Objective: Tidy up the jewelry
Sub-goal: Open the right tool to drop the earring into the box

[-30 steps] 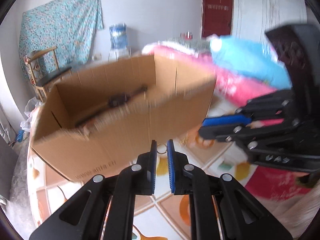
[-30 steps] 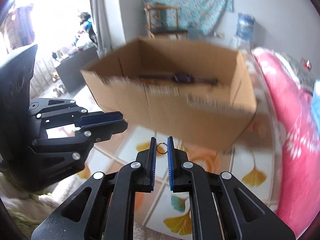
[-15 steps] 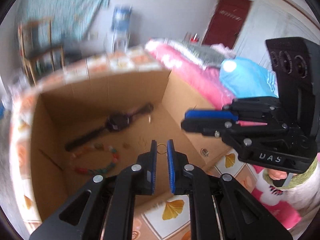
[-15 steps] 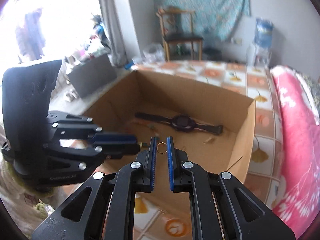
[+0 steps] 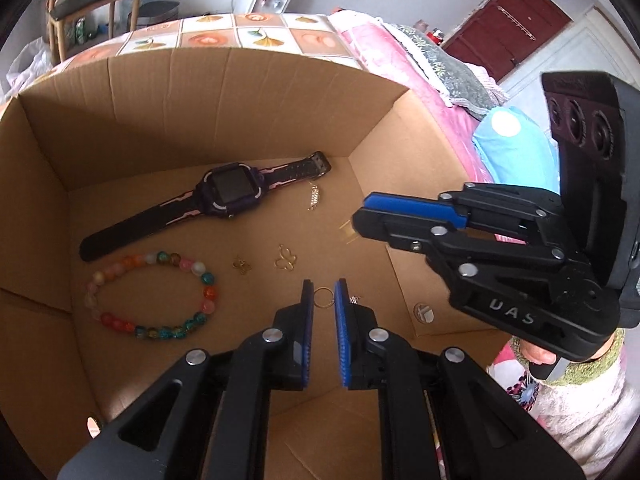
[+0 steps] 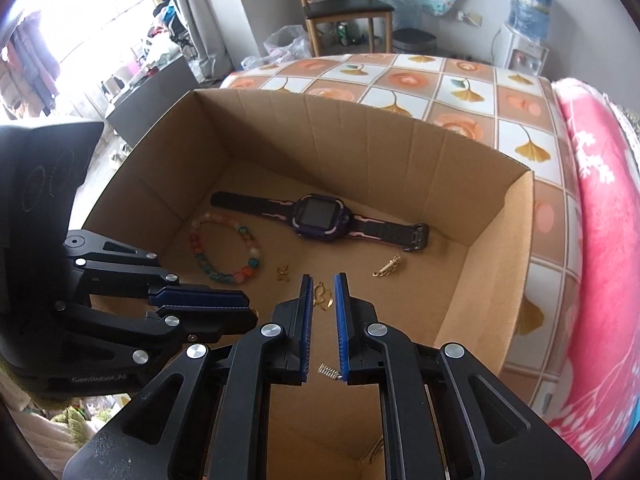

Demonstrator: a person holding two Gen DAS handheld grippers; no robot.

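A cardboard box [image 5: 200, 112] [image 6: 360, 144] lies open below both grippers. On its floor rest a purple smartwatch [image 5: 228, 196] [image 6: 320, 216], a coloured bead bracelet [image 5: 206, 278] [image 6: 252, 260], a gold butterfly earring [image 5: 286, 260] [image 6: 323, 296], a smaller one [image 5: 242, 266] [image 6: 283, 272] and a gold bar earring [image 5: 314, 198] [image 6: 387, 269]. My left gripper [image 5: 323, 292] [image 6: 250, 308] is shut on a small gold ring [image 5: 323, 297]. My right gripper [image 6: 322, 280] [image 5: 360, 216] stands narrowly apart with no ring between its tips. A blurred gold shape [image 5: 346, 234] shows just under its tip.
The box sits on a cloth printed with ginkgo leaves [image 6: 460, 92]. A pink blanket [image 6: 600, 200] lies to the right. Beyond are a wooden chair [image 6: 344, 4] and a water dispenser [image 6: 528, 8]. A hand in a green cuff [image 5: 568, 364] holds the right gripper.
Both grippers came from in front of the box to above its inside, tilting down. The ring earlier between the right gripper's tips is no longer there. The left still holds its ring.
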